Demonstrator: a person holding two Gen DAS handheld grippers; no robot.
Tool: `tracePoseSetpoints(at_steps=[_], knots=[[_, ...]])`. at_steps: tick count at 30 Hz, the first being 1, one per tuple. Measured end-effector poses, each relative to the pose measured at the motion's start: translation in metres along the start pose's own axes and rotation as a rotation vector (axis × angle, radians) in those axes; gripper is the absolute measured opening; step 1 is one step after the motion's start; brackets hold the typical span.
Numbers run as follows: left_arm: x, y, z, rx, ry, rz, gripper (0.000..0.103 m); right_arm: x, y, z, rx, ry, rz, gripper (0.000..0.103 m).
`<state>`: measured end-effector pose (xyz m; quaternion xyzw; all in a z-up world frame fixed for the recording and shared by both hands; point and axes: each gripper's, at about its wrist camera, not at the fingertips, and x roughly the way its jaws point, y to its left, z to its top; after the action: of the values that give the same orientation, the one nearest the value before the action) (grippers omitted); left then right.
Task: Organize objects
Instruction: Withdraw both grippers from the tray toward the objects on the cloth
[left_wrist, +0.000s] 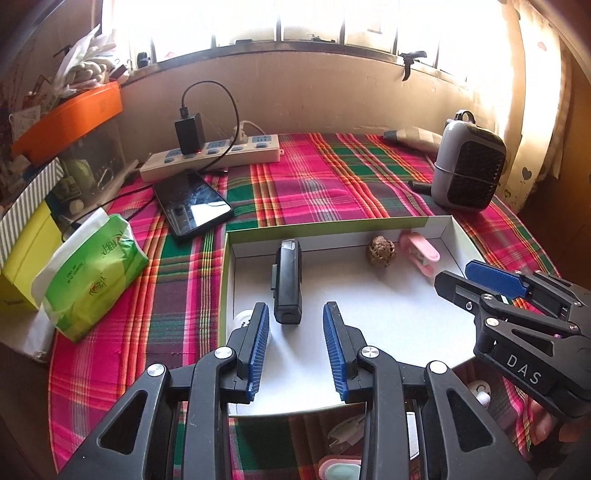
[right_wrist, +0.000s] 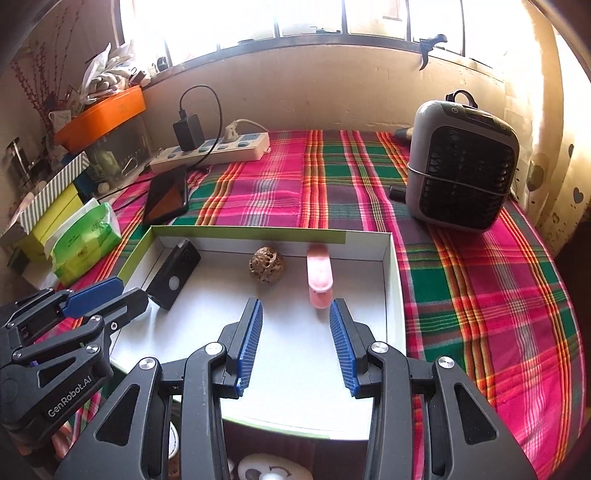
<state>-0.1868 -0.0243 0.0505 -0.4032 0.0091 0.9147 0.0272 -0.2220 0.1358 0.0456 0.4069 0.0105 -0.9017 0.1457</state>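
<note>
A shallow white box (left_wrist: 456, 230) (right_wrist: 393, 280) with a green rim lies on the plaid cloth. In it are a black device (left_wrist: 287, 280) (right_wrist: 173, 275), a brown wrinkled ball (left_wrist: 381, 252) (right_wrist: 266, 264) and a pink clip-like item (left_wrist: 421, 254) (right_wrist: 319, 275). My left gripper (left_wrist: 295, 308) (right_wrist: 129, 291) hovers open over the box, the near end of the black device showing between its fingers without touching them. My right gripper (right_wrist: 295, 304) (left_wrist: 456, 273) is open too, with the pink item's near end just inside its right finger. A white round thing (left_wrist: 242, 319) sits half hidden in the box's near left corner.
A phone (left_wrist: 194, 206), a power strip (left_wrist: 210, 157) with a black charger, a green tissue pack (left_wrist: 92, 280) and a yellow box (left_wrist: 26, 254) crowd the left. A grey fan (right_wrist: 461, 166) stands at the right. Small white and pink items (left_wrist: 340, 467) lie by the near edge.
</note>
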Motion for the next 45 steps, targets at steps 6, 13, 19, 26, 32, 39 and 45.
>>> tracePoseSetpoints(at_steps=[6,13,19,26,32,39,45], knots=[[-0.014,-0.001,-0.009,-0.003,-0.016,-0.008,0.029,-0.013,0.002,-0.01,-0.001,-0.013,-0.004,0.039],[-0.031,-0.001,-0.023,-0.004,-0.033,-0.012,0.029,-0.027,0.005,-0.023,0.006,-0.032,0.011,0.04],[-0.037,0.004,-0.037,-0.023,-0.031,-0.011,0.029,-0.038,0.006,-0.034,0.002,-0.045,0.012,0.039],[-0.045,0.006,-0.052,-0.023,-0.035,-0.021,0.029,-0.049,0.006,-0.047,-0.006,-0.061,0.008,0.04],[-0.051,0.008,-0.065,-0.026,-0.032,-0.048,0.029,-0.054,0.006,-0.059,-0.015,-0.068,0.004,0.04],[-0.051,0.007,-0.082,-0.025,-0.008,-0.084,0.029,-0.059,0.003,-0.073,-0.013,-0.069,0.004,0.04],[-0.05,0.003,-0.091,-0.032,0.01,-0.112,0.03,-0.06,0.001,-0.086,-0.008,-0.061,0.003,0.04]])
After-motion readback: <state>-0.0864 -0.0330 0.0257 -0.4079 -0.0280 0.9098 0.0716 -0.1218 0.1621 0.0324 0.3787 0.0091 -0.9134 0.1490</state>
